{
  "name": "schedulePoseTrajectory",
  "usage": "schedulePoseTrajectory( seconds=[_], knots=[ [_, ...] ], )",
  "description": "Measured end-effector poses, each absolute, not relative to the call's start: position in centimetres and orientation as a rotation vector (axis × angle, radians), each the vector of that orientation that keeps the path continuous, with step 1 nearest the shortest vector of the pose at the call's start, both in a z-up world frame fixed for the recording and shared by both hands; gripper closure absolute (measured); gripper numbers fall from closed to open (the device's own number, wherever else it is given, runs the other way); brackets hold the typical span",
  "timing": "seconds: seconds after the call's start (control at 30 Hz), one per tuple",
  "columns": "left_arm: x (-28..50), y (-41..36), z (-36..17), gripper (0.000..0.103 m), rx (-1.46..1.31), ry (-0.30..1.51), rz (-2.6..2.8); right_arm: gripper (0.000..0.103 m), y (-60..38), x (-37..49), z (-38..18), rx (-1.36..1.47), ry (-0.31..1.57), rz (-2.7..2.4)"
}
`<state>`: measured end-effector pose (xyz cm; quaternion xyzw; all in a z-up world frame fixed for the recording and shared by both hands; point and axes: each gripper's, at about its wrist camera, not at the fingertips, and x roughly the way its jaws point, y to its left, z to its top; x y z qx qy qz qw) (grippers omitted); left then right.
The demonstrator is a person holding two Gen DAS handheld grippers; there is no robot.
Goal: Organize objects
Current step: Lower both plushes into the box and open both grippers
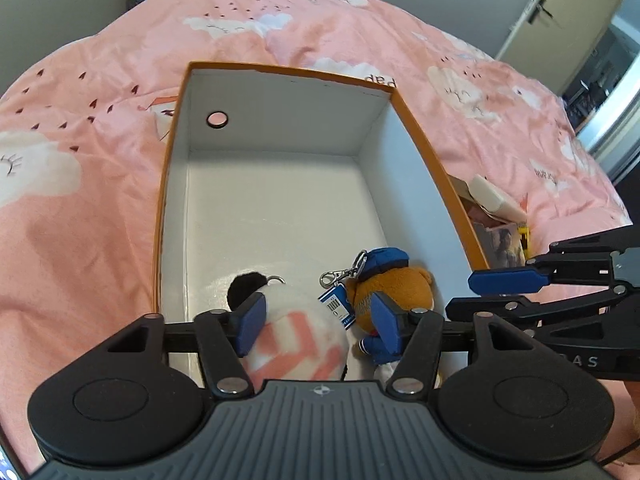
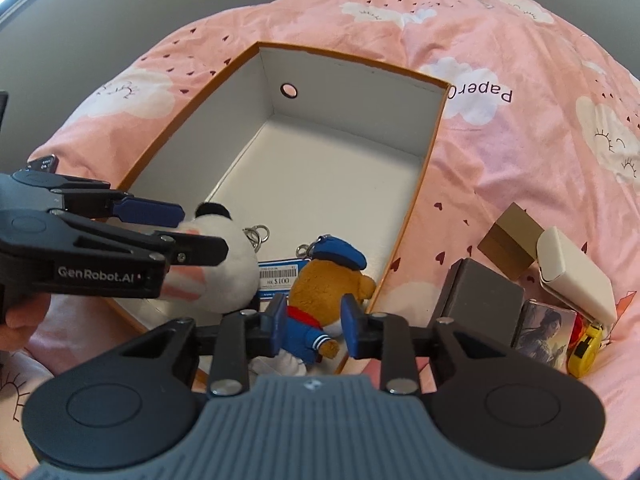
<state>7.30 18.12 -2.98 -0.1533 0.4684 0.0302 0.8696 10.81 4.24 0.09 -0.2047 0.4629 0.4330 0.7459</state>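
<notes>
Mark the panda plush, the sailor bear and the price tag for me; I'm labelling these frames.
panda plush (image 2: 234,266), right wrist view, white head
sailor bear (image 2: 320,284), right wrist view, brown face
price tag (image 2: 277,279), right wrist view, white printed panel

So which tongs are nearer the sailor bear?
Right. The right tongs straddle the bear in the box, with its body between the pads. The left tongs sit one toy over, around the white striped plush beside it.

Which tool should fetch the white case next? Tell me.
Right. The white case lies outside the right wall of the box, near the right tool; the left tool hovers over the panda.
</notes>
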Motion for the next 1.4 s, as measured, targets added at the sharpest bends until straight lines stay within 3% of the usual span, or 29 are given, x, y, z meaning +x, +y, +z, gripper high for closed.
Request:
schedulePoseTrajectory(
  seconds=[0.17, 0.33, 0.53, 0.6, 0.67, 1.03, 1.17, 1.4],
  knots=[
    [8.5, 17.3, -2.7, 0.042, -0.206, 1.087, 0.015, 0.072, 3.5, 10.8, 0.6, -0.414, 0.994, 0.952],
    [8.9, 15.0, -3.3, 0.042, 0.094, 1.201, -0.037, 0.072, 3.0, 10.6, 1.0, -0.386, 0.976, 0.949],
    [10.1, 13.7, -5.1, 0.042, 0.246, 1.359, -0.132, 0.071, 2.3, 10.6, 1.3, -0.344, 0.969, 0.942],
    [10.7, 13.5, -5.7, 0.042, 0.246, 1.385, -0.127, 0.071, 1.9, 10.7, 1.3, -0.324, 0.967, 0.935],
    [11.4, 13.6, -6.1, 0.034, 0.212, 1.406, -0.122, 0.071, 1.4, 10.9, 1.3, -0.303, 0.971, 0.925],
    [12.7, 11.5, -8.9, 0.032, 0.380, 1.422, -0.017, 0.066, -0.6, 12.2, 0.6, -0.216, 1.002, 0.883],
    [12.1, 12.8, -7.9, 0.040, 0.257, 1.380, 0.015, 0.066, -1.3, 12.6, 0.0, -0.197, 1.014, 0.865],
    [11.8, 17.2, -4.9, 0.042, -0.244, 1.202, 0.122, 0.065, -1.9, 13.1, -0.4, -0.145, 1.021, 0.858]
  ],
)
